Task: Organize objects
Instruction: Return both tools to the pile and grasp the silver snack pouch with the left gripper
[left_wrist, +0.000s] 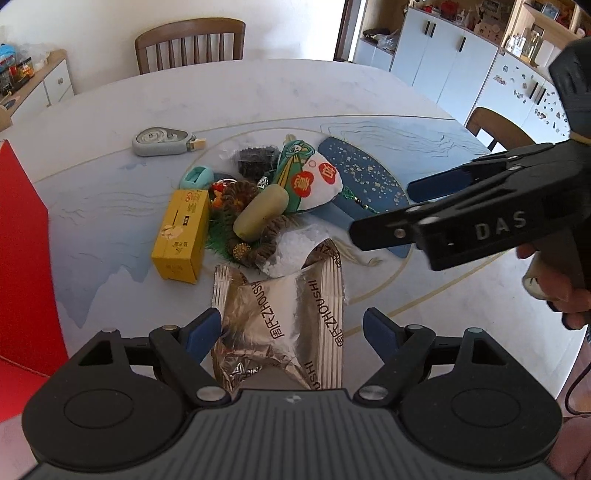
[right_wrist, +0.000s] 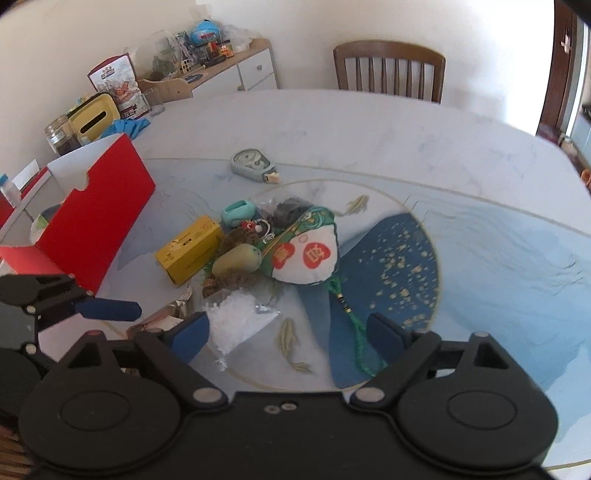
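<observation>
Left wrist view, pile sits at 12 o'clock from the left tool (left_wrist: 291, 330). Its blue fingers (left_wrist: 201, 334) stand wide apart, holding nothing, one on each side of a crumpled silver foil bag (left_wrist: 280, 325) that lies flat on the bench (left_wrist: 147, 110).

Left to right across the bench: a red box (right_wrist: 99, 218) stands open at the far left edge. A grey-green tape dispenser (left_wrist: 162, 142) lies alone at 11 o'clock, apart from the heap. A yellow carton (left_wrist: 183, 234) lies on its side, touching the heap's left edge. Behind it, a small teal sharpener (left_wrist: 197, 177). In the middle, a brown rope wreath (left_wrist: 251, 221) with green fringe, and an olive-coloured oval block (left_wrist: 260, 212) resting on top of it. A dark lumpy item in a clear bag (left_wrist: 256, 158) sits behind. A clear bag of white granules (left_wrist: 295, 251) lies just in front of the wreath, touching the foil bag's top edge. A green and white embroidered pouch (left_wrist: 308, 177) with red discs leans over the wreath's right side; its green tassel cord (right_wrist: 351, 321) trails toward the right tool.

Right tool (right_wrist: 288, 332): fingers apart, empty, hovering above the bench with the granule bag near its left finger and the cord near its right finger. In the left view it enters from 3 o'clock (left_wrist: 380, 210), held by a hand (left_wrist: 554, 291).

Wooden chair (left_wrist: 190, 44) at the bench's far side.
</observation>
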